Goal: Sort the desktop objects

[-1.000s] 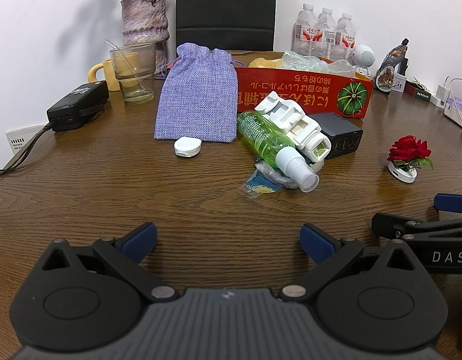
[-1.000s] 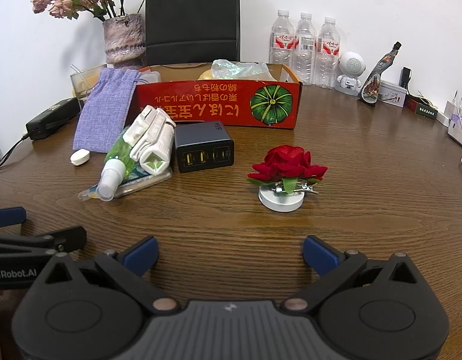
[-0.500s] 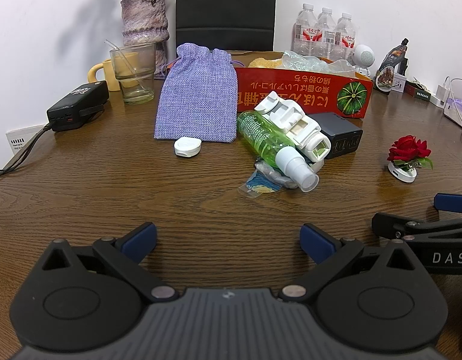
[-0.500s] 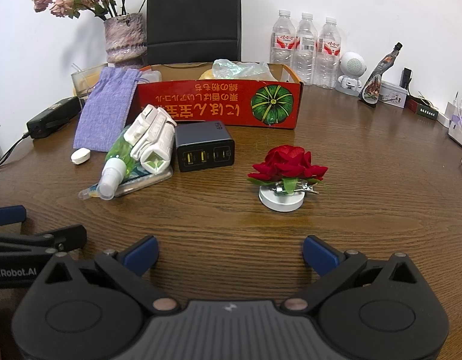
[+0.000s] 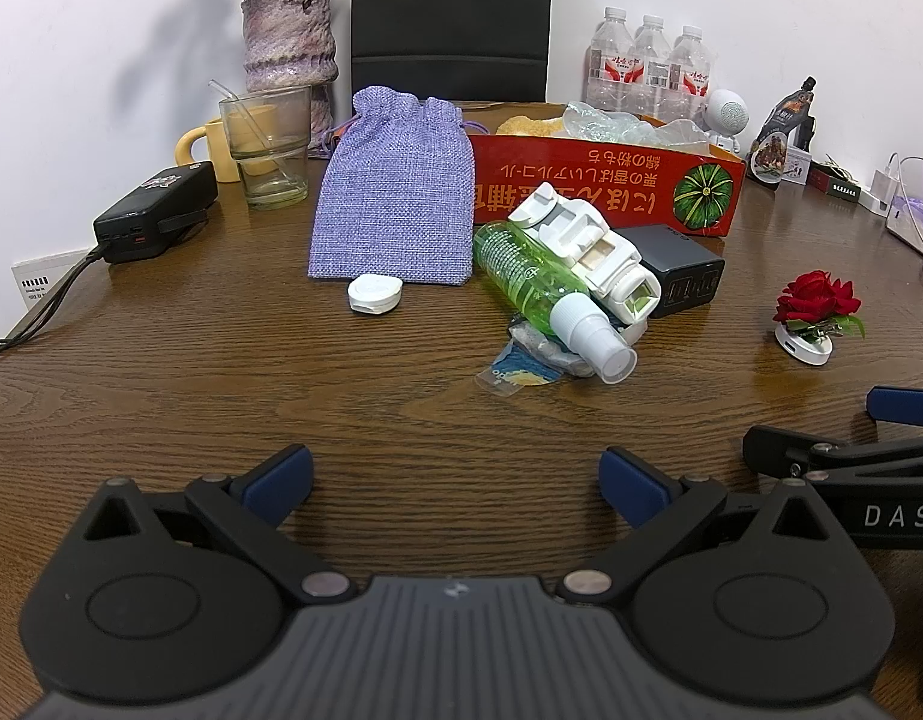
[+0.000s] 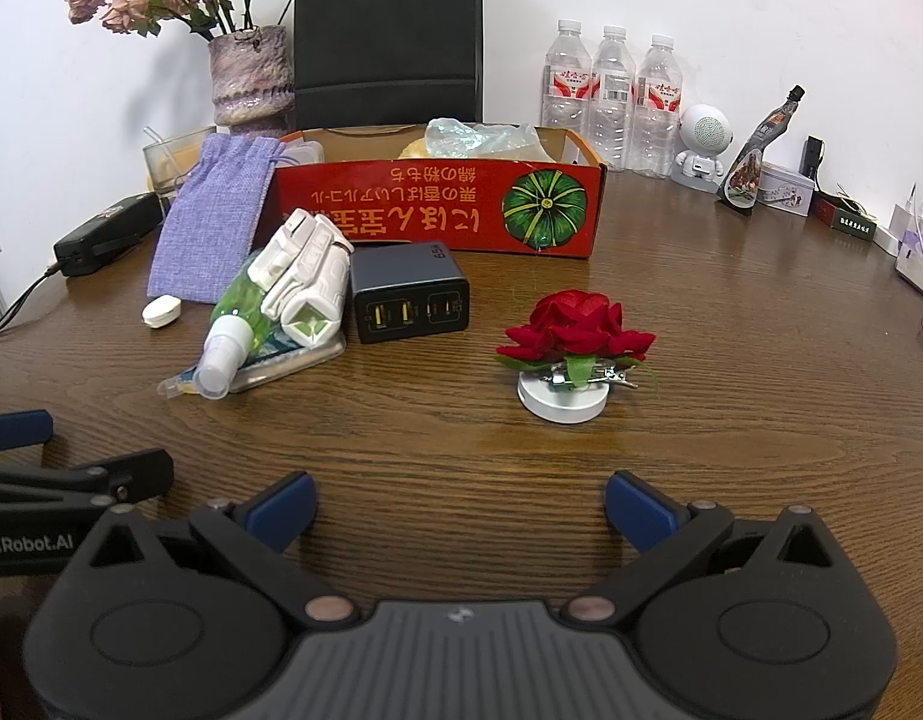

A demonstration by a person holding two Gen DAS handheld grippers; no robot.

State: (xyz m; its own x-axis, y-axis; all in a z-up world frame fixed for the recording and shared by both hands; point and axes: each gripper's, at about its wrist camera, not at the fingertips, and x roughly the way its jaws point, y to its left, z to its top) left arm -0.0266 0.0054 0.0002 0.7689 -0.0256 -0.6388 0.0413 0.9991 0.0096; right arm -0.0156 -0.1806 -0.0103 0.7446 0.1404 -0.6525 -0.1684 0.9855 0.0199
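Left wrist view: a wooden table runs to a white wall. The left gripper hovers over bare wood, jaws wide, holding nothing. Ahead lie a purple pouch, a green bottle and a red box.

Right wrist view: same table. The right gripper is wide and empty. A rose stands just ahead, a charger ahead-left.
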